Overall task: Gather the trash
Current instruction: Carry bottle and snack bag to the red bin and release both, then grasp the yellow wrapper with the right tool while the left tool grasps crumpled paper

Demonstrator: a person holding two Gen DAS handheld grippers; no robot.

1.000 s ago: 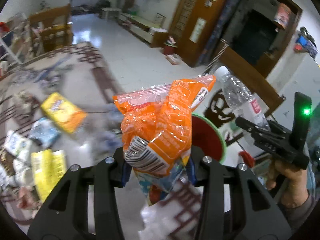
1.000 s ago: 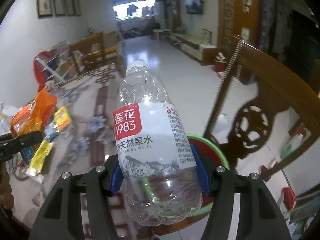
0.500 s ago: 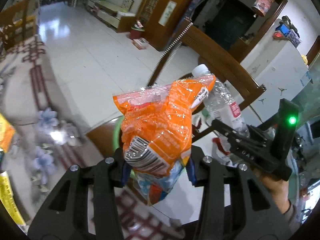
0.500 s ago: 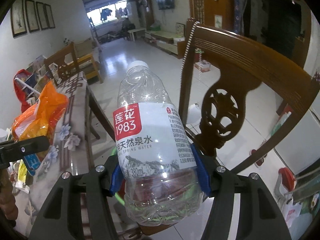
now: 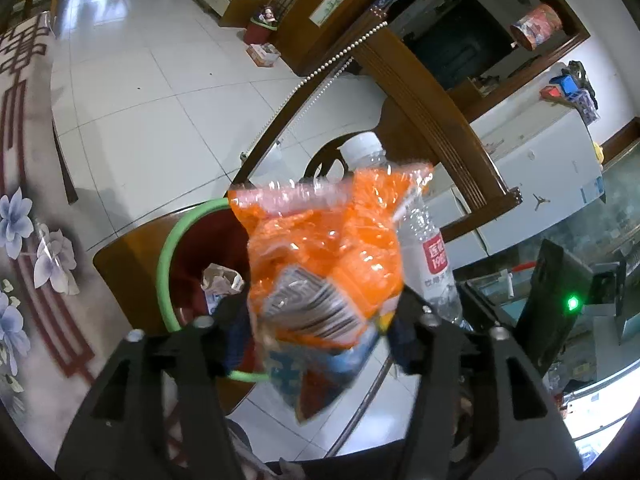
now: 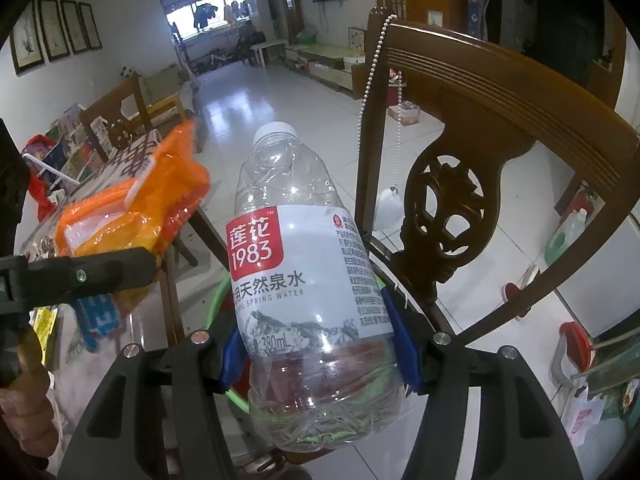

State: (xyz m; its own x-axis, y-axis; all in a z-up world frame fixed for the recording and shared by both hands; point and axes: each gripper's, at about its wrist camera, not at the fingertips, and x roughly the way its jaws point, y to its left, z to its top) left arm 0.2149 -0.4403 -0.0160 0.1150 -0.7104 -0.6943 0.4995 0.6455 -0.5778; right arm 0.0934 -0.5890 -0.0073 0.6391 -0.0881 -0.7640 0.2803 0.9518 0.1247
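An orange snack bag (image 5: 324, 248) sits between the fingers of my left gripper (image 5: 316, 336), whose jaws are opening; the bag looks loose, with a gap at the left pad. It hangs over a red bin with a green rim (image 5: 164, 264) that stands on a chair seat and holds a crumpled paper scrap (image 5: 222, 280). My right gripper (image 6: 320, 356) is shut on a clear empty water bottle (image 6: 304, 272) with a white and red label, held upright over the same green rim (image 6: 216, 300). The bottle (image 5: 432, 264) also shows just right of the bag.
A carved wooden chair back (image 6: 500, 112) with a bead chain (image 6: 374, 64) rises right behind the bin. The table with its floral cloth (image 5: 24, 280) lies to the left, with wrappers (image 6: 48, 320) on it. White tiled floor (image 5: 140, 80) stretches beyond.
The left gripper has swung from above the table to above the bin, and its jaws have spread away from the orange bag. The right gripper and bottle moved closer to the chair.
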